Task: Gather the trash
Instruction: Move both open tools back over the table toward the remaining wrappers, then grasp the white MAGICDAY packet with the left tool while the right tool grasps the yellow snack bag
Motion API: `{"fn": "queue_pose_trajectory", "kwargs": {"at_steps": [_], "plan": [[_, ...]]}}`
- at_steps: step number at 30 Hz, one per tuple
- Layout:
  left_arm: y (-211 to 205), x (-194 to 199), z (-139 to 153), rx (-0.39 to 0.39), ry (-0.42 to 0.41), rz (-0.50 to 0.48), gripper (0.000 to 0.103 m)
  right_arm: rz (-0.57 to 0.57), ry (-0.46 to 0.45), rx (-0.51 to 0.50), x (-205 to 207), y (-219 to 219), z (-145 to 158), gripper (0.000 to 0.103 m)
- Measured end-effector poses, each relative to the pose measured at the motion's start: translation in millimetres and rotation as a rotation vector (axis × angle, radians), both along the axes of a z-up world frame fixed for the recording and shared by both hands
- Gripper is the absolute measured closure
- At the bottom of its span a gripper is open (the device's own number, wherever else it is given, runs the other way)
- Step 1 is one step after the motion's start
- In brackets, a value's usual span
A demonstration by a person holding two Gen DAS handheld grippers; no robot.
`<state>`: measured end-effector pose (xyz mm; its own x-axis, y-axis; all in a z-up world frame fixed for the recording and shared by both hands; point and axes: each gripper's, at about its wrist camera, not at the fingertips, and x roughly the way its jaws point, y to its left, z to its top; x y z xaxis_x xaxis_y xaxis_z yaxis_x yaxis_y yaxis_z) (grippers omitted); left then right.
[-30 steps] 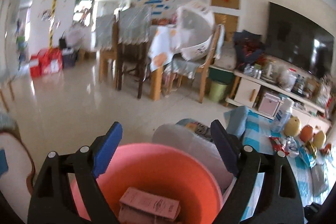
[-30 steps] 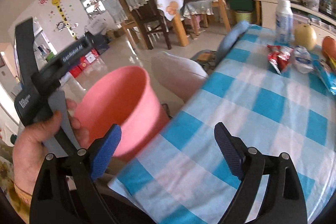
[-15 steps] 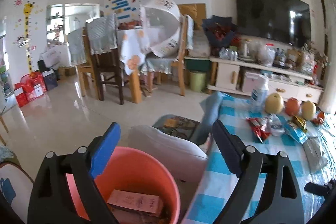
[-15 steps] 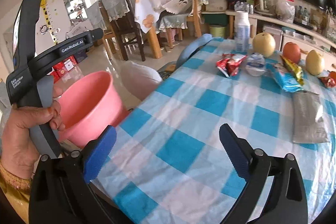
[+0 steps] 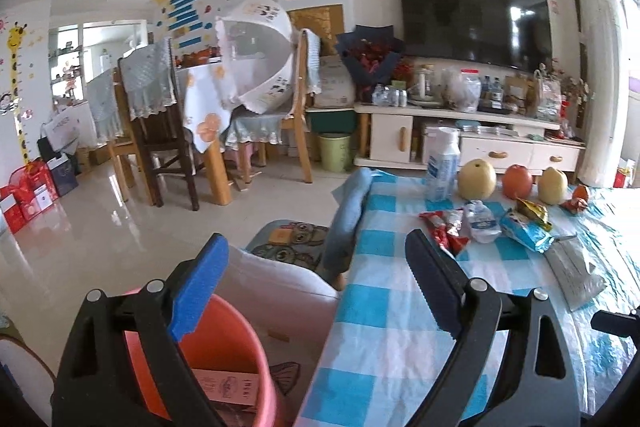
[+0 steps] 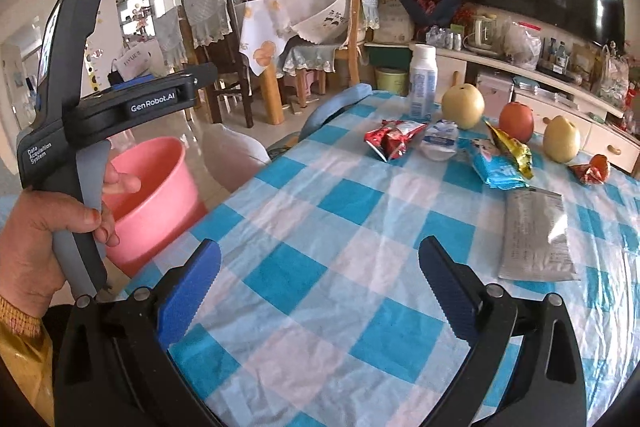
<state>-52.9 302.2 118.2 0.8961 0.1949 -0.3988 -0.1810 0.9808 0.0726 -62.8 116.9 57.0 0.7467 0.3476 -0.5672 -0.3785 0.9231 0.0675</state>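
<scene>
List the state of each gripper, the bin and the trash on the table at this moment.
Left gripper: open, empty, jaws just opened further.
Right gripper: open, empty, jaws just opened further.
Pink bin: upright beside the table, carton inside.
Red wrapper: crumpled, on the tablecloth.
Blue wrapper: crumpled.
Grey pouch: lying flat.
White bottle: upright.

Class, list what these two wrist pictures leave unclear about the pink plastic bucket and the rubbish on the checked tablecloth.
- Pink plastic bucket, left wrist view: the left gripper frame covers most of it; only one pink carton shows inside.
- Right wrist view: the person's hand and handle hide the bucket's inside.
- Grey foil sachet: print too small to read.
- Red wrapper at the far edge: too small to identify.
</scene>
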Motion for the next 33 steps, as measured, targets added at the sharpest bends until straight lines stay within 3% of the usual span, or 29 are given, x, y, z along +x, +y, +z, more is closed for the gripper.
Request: {"fn": "queue_pose_trajectory", "kwargs": {"at_steps": [5,17,27,33], "plan": [[-13,7,-6,-0.040,0.025,-0.052,0.013,-0.030,0.020,-0.022,1,-15,-5,0.005],[-36,28,-25,-0.127,0.147,-0.055,0.013,-0.078,0.024,-0.064,-4,-52,-9,0.005],[-52,36,-33,-0.188,0.164,-0.062,0.013,-0.112,0.058,-0.033,1,-87,-14,0.005],[-73,48,-38,-0.160,0.190,-0.090,0.013,-0.153,0.075,0.012,9,-120,-18,0.005]]}}
